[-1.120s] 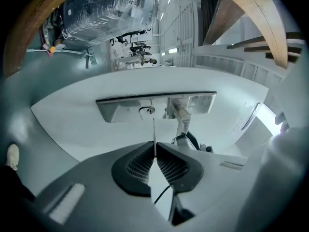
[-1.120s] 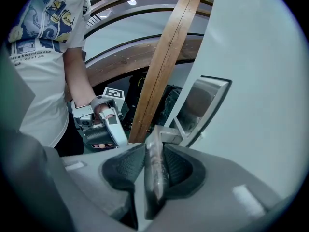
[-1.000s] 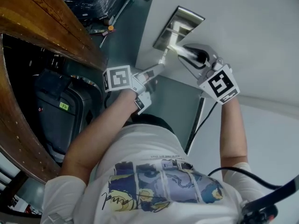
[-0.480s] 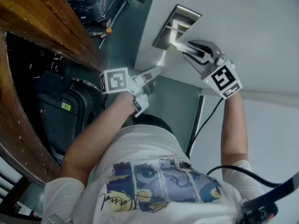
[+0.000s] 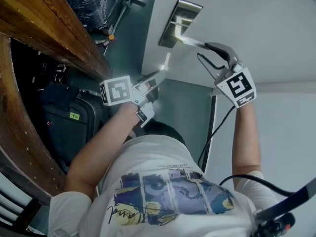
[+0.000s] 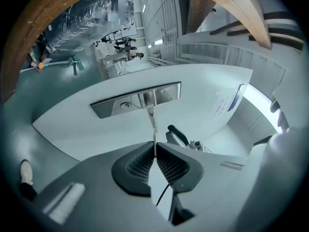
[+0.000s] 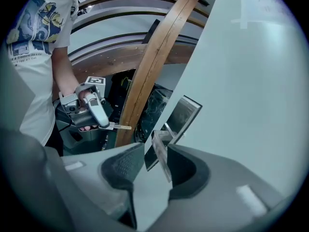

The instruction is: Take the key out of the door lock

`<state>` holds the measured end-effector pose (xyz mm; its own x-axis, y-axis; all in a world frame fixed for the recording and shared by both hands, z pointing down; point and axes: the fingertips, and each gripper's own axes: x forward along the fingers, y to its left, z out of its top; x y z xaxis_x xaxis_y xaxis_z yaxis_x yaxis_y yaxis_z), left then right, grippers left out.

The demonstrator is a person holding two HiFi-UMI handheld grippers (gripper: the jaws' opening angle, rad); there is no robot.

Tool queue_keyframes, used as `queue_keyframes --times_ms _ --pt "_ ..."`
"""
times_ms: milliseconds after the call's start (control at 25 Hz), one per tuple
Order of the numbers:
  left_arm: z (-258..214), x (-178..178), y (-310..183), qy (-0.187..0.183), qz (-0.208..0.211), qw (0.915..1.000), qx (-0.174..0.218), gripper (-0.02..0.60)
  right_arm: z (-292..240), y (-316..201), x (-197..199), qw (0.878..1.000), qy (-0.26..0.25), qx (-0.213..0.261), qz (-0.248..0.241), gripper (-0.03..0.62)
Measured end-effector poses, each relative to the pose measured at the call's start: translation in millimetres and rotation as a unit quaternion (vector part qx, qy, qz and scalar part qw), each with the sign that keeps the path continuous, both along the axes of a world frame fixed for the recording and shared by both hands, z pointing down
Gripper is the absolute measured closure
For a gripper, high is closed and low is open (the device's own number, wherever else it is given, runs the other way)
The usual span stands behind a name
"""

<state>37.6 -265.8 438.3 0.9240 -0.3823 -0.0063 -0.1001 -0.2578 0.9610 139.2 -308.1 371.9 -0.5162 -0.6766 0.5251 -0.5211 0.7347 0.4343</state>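
Key [image 5: 166, 62] in the head view is out of the lock and sits in the tip of the left gripper [image 5: 159, 74], well apart from the lock plate [image 5: 178, 15] on the white door [image 5: 256, 23]; a second ago its blade reached up to the plate's lower edge, and the left gripper has since drawn back and down. The right gripper [image 5: 205, 53] has also come a little away from the plate, and its claw is spread about the free end of the door handle [image 5: 190, 42]. The keyhole itself is too small to make out here. In the left gripper view, the left gripper [image 6: 155, 154] has its two pads pressed together on the key [image 6: 152, 122], whose thin blade points up toward the lock plate [image 6: 116, 106] with bare door between them; the key's head is hidden between the pads. The right gripper [image 6: 177, 134] shows only partly beyond them. In the right gripper view, the right gripper [image 7: 152, 163] has its jaws apart with the door handle [image 7: 159, 146] standing between them, closer to the right-hand jaw; I cannot tell whether it touches. Beyond, the left gripper [image 7: 108, 125] holds the key [image 7: 121, 126] level, clear of the lock plate [image 7: 178, 117] and in front of a wooden beam [image 7: 154, 62].
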Motion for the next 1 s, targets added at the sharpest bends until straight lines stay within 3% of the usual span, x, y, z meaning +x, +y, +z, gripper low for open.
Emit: queue_keyframes --times_ms 200,480,800,1000 --pt "-20 -8 19 -0.029 0.014 0.9983 0.049 0.555 -3 32 -8 0.998 -0.039 0.011 0.043 0.457" --pt "-41 -19 46 -0.076 0.021 0.9888 0.127 0.555 6 86 -24 0.993 -0.076 -0.017 0.084 0.473" --pt "-51 -34 77 -0.130 0.031 0.9704 0.201 0.555 8 133 -38 0.979 -0.140 -0.034 0.147 0.570" --pt "-55 -44 91 -0.186 0.031 0.9487 0.254 0.555 8 153 -48 0.970 -0.164 -0.040 0.172 0.591"
